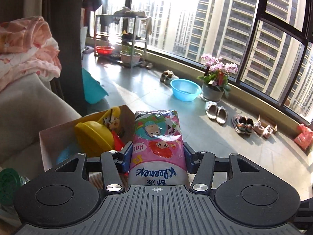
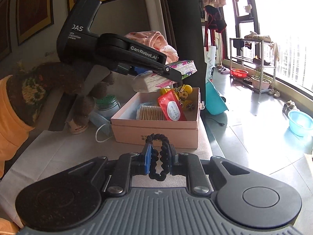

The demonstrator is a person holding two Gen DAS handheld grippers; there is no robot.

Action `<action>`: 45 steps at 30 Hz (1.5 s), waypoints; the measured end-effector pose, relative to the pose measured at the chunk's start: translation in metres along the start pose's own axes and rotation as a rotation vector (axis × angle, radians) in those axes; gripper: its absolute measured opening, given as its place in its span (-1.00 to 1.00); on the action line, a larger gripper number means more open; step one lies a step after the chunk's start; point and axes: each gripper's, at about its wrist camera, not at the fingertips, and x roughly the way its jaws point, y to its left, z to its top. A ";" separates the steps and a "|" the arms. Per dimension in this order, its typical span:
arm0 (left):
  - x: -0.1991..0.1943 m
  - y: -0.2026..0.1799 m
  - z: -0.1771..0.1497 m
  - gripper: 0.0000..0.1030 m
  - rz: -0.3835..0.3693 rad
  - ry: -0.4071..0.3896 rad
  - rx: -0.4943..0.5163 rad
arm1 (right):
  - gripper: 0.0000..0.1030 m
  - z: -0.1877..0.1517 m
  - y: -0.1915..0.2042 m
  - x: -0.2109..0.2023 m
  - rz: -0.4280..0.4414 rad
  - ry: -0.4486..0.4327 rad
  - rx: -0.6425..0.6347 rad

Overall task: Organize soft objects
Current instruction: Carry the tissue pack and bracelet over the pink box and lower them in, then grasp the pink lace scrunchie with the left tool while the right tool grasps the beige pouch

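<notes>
While the pink box (image 2: 156,131) holds cotton swabs (image 2: 150,112), a red pouch (image 2: 172,107) and yellow toys (image 2: 184,92), the left gripper (image 1: 157,156) clamps a tissue pack (image 1: 158,137) above it; only the right view shows the right gripper (image 2: 159,155) pinching a black hair tie (image 2: 158,156) near the box.

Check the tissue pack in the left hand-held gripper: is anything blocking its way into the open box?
Nothing visible. The left hand-held gripper holds the tissue pack above the open box; only air lies between. The box already holds other items.

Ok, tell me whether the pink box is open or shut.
Open. The box has no lid on, and its contents show from above: cotton swabs, a red pouch.
</notes>
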 end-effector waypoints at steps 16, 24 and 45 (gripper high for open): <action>-0.032 0.060 -0.055 0.15 -0.055 -0.076 0.002 | -0.67 0.094 -0.016 0.084 -0.007 -0.004 -0.008; -0.067 0.068 -0.060 0.07 -0.069 -0.189 -0.060 | -0.60 0.096 -0.024 0.167 -0.060 0.227 0.075; -0.110 0.108 -0.035 -0.19 -0.028 -0.042 -0.151 | 0.16 0.172 0.015 0.112 -0.099 0.112 0.030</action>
